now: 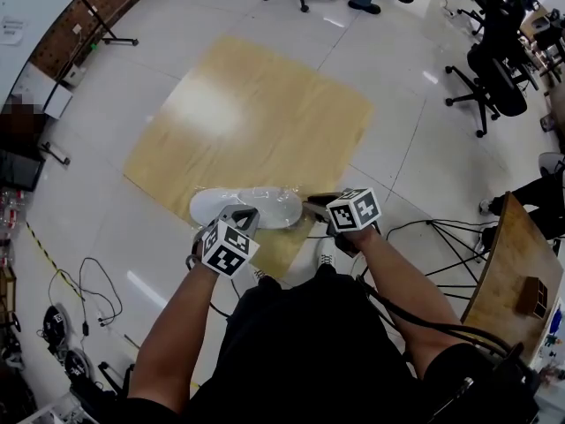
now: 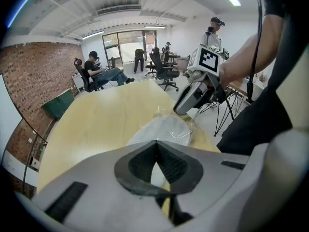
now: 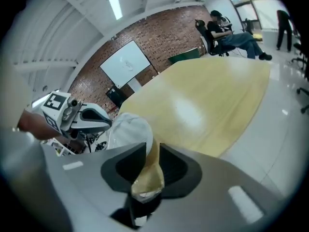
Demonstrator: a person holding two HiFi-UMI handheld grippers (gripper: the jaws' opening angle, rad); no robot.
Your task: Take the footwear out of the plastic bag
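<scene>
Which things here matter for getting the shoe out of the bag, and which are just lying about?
For the job:
white shoe
clear plastic bag around it
left gripper, shut
right gripper, pinching bag plastic
wooden board underneath

Lying about:
office chairs
floor cables
wooden table at right

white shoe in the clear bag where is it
Head view: the white shoe, in its clear plastic bag, lies at the near edge of the pale wooden board, between the left gripper and the right gripper.
</scene>
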